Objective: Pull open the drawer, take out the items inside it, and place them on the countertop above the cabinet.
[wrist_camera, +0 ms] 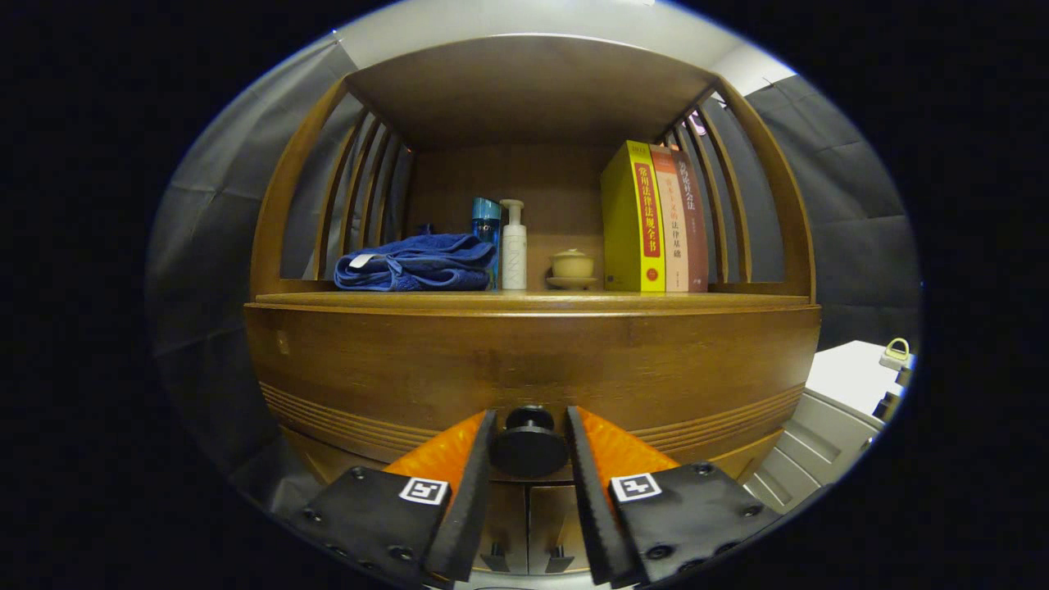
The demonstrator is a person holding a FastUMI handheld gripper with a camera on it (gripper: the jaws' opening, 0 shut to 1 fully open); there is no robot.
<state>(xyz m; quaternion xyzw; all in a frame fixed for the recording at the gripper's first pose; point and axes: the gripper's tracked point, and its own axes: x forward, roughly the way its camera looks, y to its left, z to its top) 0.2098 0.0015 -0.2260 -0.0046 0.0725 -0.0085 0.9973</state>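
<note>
Hand-held gripper (529, 426) seemingly clasping drawer knob (529, 447), towel (416, 262) above

home | wooden cabinet (524, 360), books (651, 217), towel (414, 262) (folded)

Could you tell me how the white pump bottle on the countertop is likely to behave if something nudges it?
The white pump bottle is tall and narrow, so it would probably tip rather than slide. It stands between the blue bottle and the lidded cup, so a fall could knock either. Its smooth surface looks slippery.
</note>
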